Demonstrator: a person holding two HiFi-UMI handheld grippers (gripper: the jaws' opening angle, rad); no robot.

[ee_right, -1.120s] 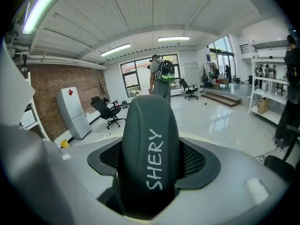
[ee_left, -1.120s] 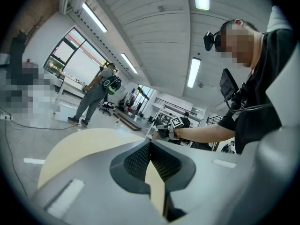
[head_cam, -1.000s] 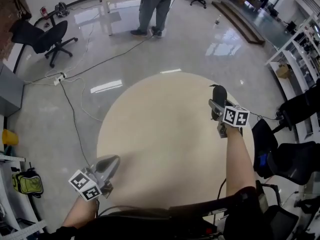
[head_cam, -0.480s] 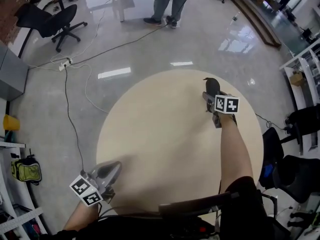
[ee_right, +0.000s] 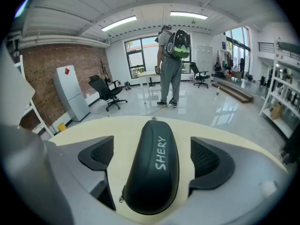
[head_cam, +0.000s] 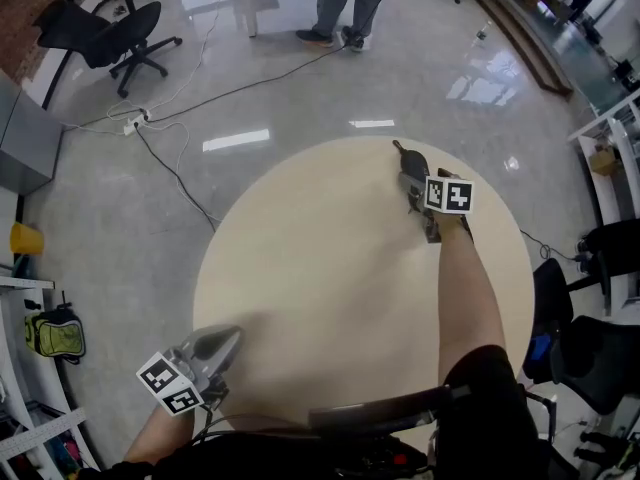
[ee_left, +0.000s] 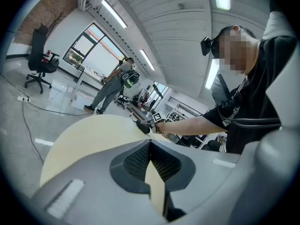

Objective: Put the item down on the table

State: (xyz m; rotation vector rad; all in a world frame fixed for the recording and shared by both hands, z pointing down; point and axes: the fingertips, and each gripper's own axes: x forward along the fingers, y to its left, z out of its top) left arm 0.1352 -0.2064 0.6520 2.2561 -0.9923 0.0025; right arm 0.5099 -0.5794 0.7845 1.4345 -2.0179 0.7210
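Releasing case (ee_right: pixel 151 182) on surface (ee_right: pixel 112 130) — right gripper (ee_right: pixel 153 154) fingers (ee_right: pixel 99 154) just spread clear; retreat straight back, no nudge. Left gripper (ee_left: pixel 150 161) closed, empty.

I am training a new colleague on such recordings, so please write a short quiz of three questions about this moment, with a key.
1. True or false: the grey right gripper is clamped on the dark oval zipped case.
2. Which word is printed on the case?
3. The jaws of the grey left gripper are: A) wide apart, B) together, C) closed on a cable.

Key
1. False. Its jaws have just been opening and stand clear of the case, which lies between them on the round beige table.
2. SHERY.
3. B.
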